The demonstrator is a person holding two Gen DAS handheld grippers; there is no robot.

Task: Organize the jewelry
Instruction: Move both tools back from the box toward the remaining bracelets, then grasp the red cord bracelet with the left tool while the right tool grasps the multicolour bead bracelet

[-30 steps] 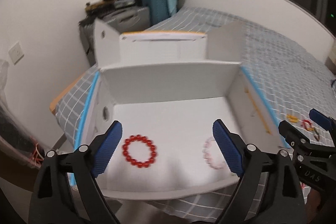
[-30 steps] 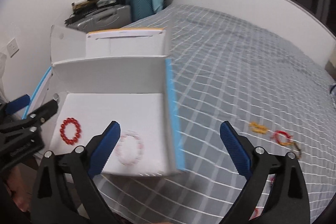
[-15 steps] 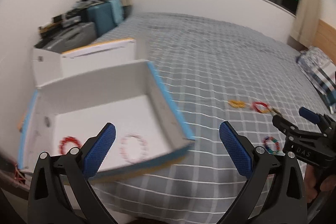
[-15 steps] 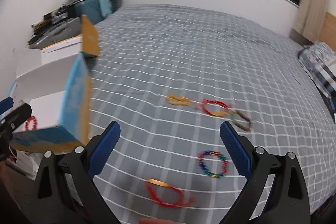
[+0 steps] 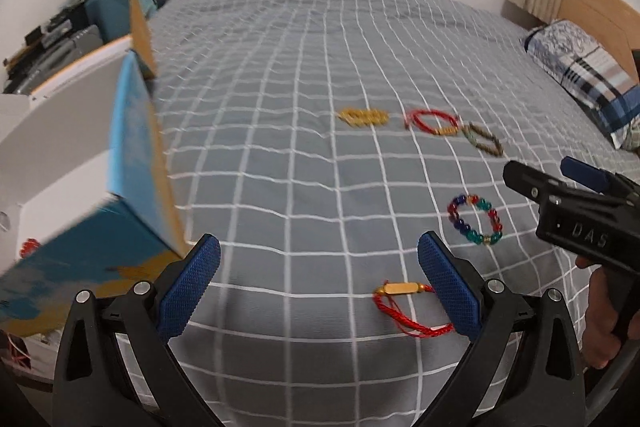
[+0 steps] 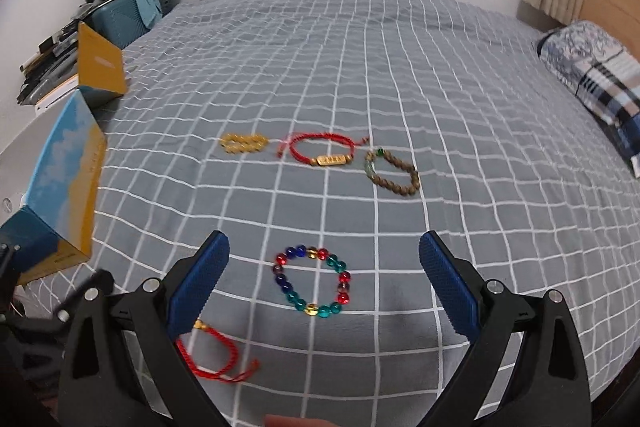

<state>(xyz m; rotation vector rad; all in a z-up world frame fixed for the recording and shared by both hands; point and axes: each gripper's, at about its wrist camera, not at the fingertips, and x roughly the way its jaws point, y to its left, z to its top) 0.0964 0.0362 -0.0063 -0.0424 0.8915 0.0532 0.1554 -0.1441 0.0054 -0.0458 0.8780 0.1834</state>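
Several bracelets lie on the grey checked bed. A multicoloured bead bracelet (image 6: 313,280) lies just ahead of my open, empty right gripper (image 6: 324,283); it also shows in the left wrist view (image 5: 476,218). A red cord bracelet with a gold tube (image 5: 404,303) lies by the right finger of my open, empty left gripper (image 5: 318,281). Farther off lie a gold bead bracelet (image 6: 244,143), a red cord bracelet with a gold plate (image 6: 324,151) and a brown bead bracelet (image 6: 394,173). The open blue and white box (image 5: 76,163) stands at the left with a red bead bracelet (image 5: 28,247) inside.
A plaid pillow (image 6: 600,75) lies at the right by the wooden headboard. Suitcases and clutter (image 6: 100,11) stand past the bed's far left corner. The bed's near edge runs just under both grippers.
Both grippers have swung right, away from the box toward the loose bracelets on the bed. The box has slid to the left edge of both views. Both stay open.
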